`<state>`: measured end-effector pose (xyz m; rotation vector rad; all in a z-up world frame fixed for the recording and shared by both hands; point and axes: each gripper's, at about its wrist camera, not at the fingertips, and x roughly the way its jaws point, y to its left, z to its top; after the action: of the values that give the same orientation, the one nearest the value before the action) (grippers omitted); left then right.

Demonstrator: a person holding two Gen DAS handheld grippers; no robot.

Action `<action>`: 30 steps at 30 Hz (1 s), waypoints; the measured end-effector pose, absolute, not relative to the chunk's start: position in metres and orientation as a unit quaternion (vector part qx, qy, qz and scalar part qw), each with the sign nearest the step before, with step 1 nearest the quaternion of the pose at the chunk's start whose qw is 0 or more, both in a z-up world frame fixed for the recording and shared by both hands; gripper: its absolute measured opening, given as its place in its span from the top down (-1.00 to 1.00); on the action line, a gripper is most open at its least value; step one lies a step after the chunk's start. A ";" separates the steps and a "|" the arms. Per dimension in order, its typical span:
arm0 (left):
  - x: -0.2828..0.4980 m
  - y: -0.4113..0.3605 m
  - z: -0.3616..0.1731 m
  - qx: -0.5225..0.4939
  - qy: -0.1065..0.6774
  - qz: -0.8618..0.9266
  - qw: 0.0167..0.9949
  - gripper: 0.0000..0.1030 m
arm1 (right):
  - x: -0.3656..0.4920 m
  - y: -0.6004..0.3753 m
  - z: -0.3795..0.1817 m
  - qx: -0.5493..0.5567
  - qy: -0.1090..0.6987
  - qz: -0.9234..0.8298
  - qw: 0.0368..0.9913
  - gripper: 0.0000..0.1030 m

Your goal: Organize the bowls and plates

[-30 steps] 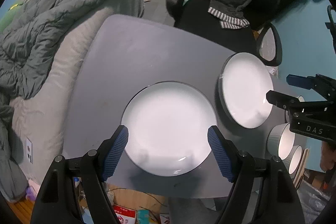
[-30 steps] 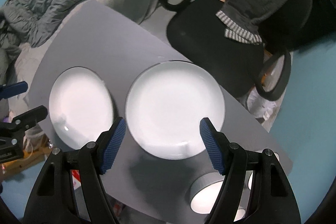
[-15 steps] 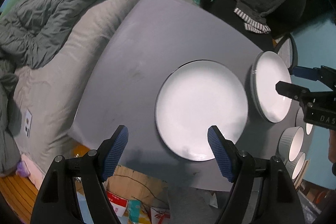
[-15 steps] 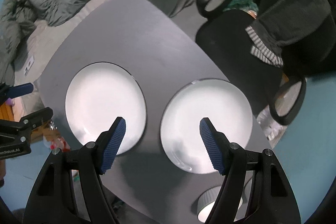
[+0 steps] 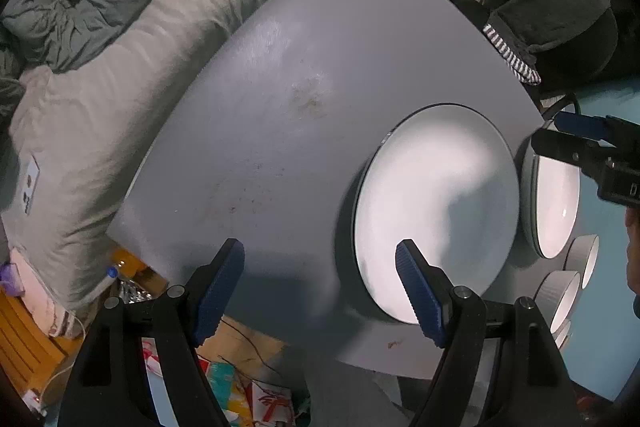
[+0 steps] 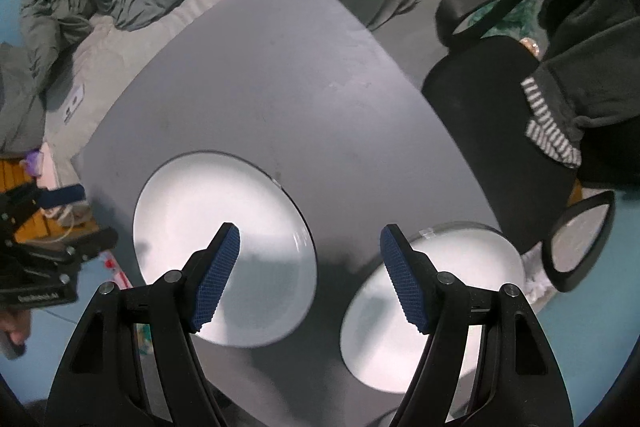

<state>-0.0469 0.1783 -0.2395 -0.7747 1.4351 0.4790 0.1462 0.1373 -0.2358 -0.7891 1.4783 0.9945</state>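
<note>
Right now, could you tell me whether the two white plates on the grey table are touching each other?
Apart. The right wrist view shows a strip of bare grey table between the left plate and the right plate.

Two white plates (image 6: 224, 247) beneath open claw (image 6: 310, 279)

My left wrist camera looks steeply down over the gray table (image 5: 280, 131) from above its near left edge. My right wrist camera looks straight down from above the table's near right part. Both sit well above the tabletop. Both views share the two white plates, the bed and the office chair.
</note>
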 end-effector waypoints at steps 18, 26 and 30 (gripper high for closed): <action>-0.033 0.186 -0.267 -0.340 0.637 0.191 0.665 -0.54 | 0.153 0.138 -0.290 -0.266 0.698 0.403 0.530 -0.41; -0.028 0.188 -0.272 -0.323 0.642 0.185 0.670 -0.54 | 0.153 0.125 -0.300 -0.219 0.726 0.397 0.517 -0.16; -0.024 0.185 -0.276 -0.321 0.644 0.179 0.670 -0.54 | 0.151 0.117 -0.306 -0.221 0.735 0.390 0.509 0.08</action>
<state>-0.0235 0.1850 -0.2756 -0.7245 1.4523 0.4043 0.1512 0.1173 -0.3059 -0.5335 1.7706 0.9386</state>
